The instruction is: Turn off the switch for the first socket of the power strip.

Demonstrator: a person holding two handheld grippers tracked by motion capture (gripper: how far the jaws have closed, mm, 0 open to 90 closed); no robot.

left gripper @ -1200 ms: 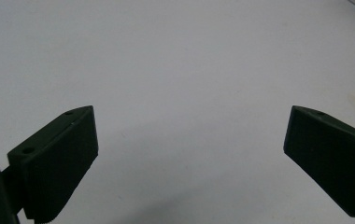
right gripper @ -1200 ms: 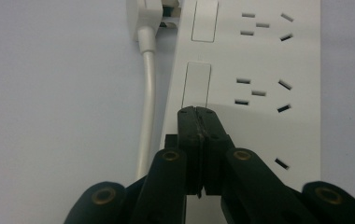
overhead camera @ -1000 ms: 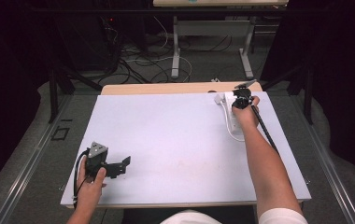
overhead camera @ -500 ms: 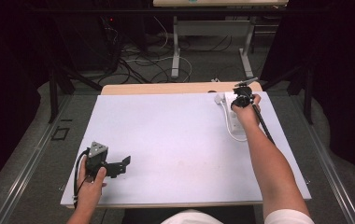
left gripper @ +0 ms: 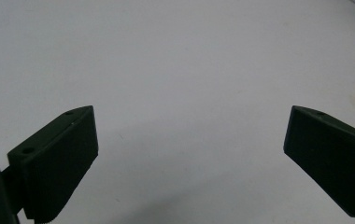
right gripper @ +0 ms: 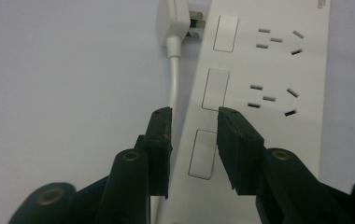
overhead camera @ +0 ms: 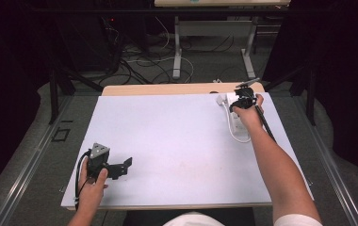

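Above white power strip (right gripper: 264, 93), right gripper (right gripper: 194, 122), jaws slightly apart.

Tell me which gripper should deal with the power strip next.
Right. The right gripper hangs directly over the power strip, jaws partly open beside its white cable. The left gripper sits open at the table's near left corner, far away.
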